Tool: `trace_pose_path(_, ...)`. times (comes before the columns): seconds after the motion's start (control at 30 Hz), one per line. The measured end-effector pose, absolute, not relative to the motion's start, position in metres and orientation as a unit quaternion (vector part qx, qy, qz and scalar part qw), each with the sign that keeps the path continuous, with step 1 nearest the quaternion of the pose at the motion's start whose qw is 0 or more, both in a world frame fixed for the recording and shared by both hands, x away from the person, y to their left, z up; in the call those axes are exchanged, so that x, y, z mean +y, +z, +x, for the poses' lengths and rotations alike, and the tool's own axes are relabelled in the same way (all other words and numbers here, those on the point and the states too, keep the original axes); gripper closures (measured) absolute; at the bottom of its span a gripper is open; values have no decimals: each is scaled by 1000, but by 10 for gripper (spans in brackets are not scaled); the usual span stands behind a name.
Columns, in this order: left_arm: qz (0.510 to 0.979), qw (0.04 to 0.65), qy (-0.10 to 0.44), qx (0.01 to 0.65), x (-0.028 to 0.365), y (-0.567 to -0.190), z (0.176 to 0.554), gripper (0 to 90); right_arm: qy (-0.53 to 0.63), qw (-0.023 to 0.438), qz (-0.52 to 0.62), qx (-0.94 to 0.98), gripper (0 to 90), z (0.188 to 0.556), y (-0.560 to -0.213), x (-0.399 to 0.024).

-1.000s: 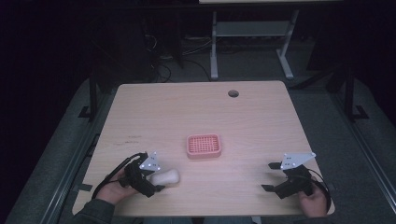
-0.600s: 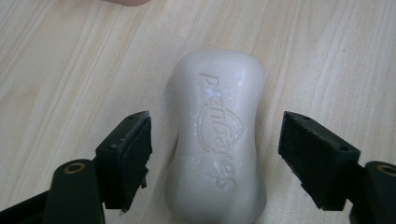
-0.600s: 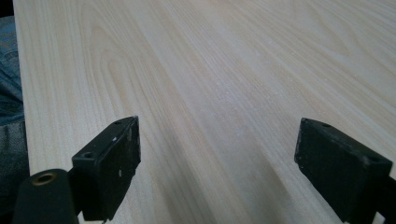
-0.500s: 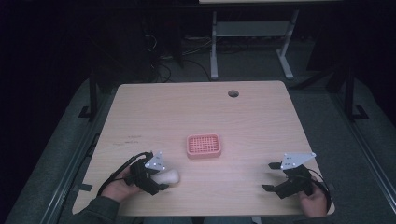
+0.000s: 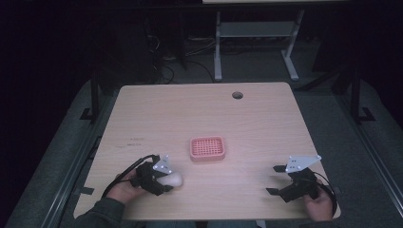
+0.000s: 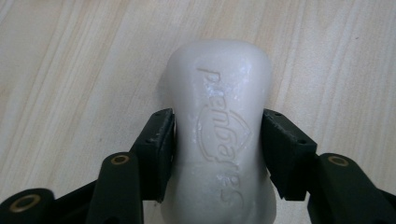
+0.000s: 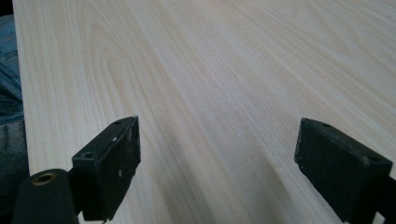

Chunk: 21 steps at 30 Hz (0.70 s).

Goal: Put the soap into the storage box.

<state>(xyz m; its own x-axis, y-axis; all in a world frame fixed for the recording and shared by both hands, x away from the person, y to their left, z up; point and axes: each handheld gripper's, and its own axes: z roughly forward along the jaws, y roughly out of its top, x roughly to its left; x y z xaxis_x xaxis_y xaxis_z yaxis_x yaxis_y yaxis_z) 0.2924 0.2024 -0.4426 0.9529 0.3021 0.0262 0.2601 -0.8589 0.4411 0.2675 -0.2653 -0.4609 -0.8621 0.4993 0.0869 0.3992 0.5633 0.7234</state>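
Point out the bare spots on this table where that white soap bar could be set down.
The table is bare across its far half, between the pink tray and the round hole. Also bare: the near middle between the left gripper, shut on the soap bar, and the open right gripper. It is crowded only at the near corners.

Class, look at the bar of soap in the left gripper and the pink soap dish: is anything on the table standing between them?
Nothing visible does. The left gripper is shut on the soap, and bare table lies between it and the pink dish.
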Motion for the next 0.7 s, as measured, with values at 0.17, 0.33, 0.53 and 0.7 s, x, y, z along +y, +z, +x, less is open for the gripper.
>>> trace_pose_path(0.17,963,221,46,146,202,-443,293,473,392,66,252,882,141,267,-461,-265)
trace_pose_path(0.33,963,220,47,146,202,-444,292,472,392,67,252,882,141,267,-461,-265)
trace_pose_path(0.53,963,222,44,150,201,-444,292,476,393,67,251,882,141,267,-460,-265)
trace_pose_path(0.7,962,220,42,157,200,-443,292,487,394,67,251,882,141,267,-460,-264)
